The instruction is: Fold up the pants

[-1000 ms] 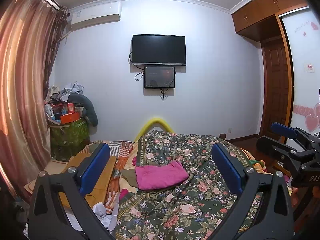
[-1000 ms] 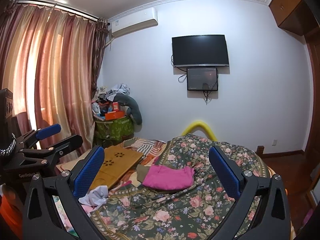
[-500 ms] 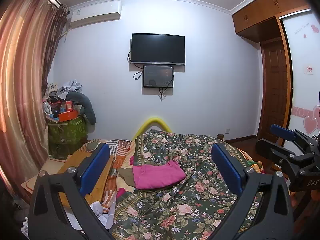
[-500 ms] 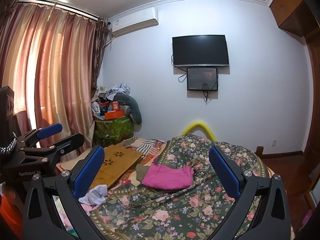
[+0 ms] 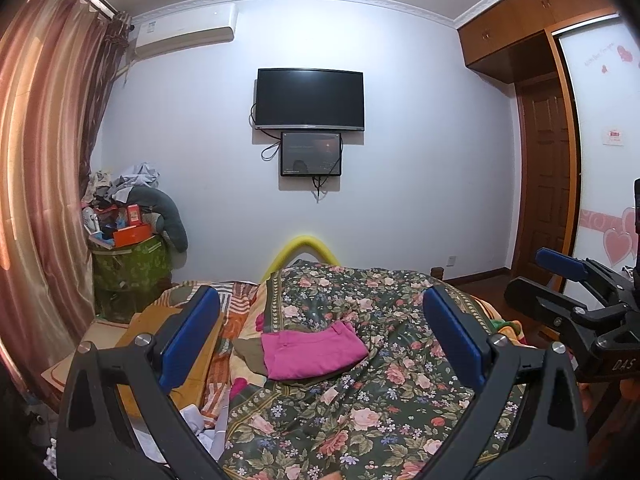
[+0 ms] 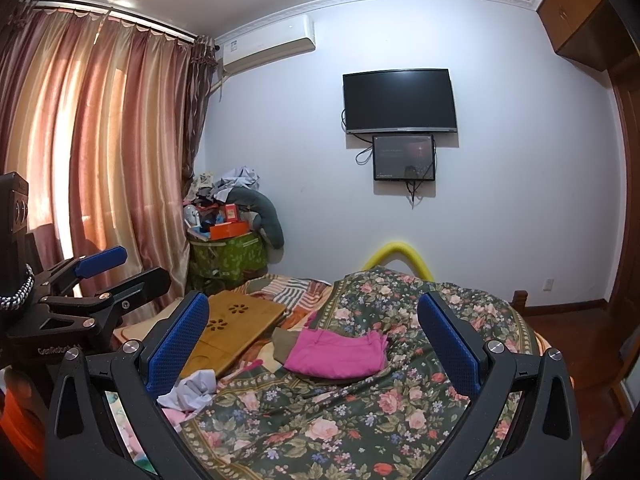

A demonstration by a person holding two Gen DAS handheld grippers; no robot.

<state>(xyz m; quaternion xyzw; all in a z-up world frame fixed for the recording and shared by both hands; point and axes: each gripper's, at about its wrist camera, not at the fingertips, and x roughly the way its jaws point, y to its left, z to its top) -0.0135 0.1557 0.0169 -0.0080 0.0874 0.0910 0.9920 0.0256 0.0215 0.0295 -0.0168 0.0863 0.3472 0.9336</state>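
soft, light bright pink cloth pants (image 5: 312,354) are lying folded mid-frame on the floral bed (image 5: 400,380); both jaws are gaping empty; pinching an edge looks best.

Ahead of me a pale wall (image 5: 420,160) carries a dark television (image 5: 310,99) with a smaller screen (image 5: 311,154) just beneath it. An air conditioner (image 6: 268,45) hangs near the ceiling. To my left, pink curtains (image 6: 100,152) glow with daylight; to my right stands a wooden wardrobe (image 5: 532,36). A floral bedspread (image 6: 360,420) covers the bed.
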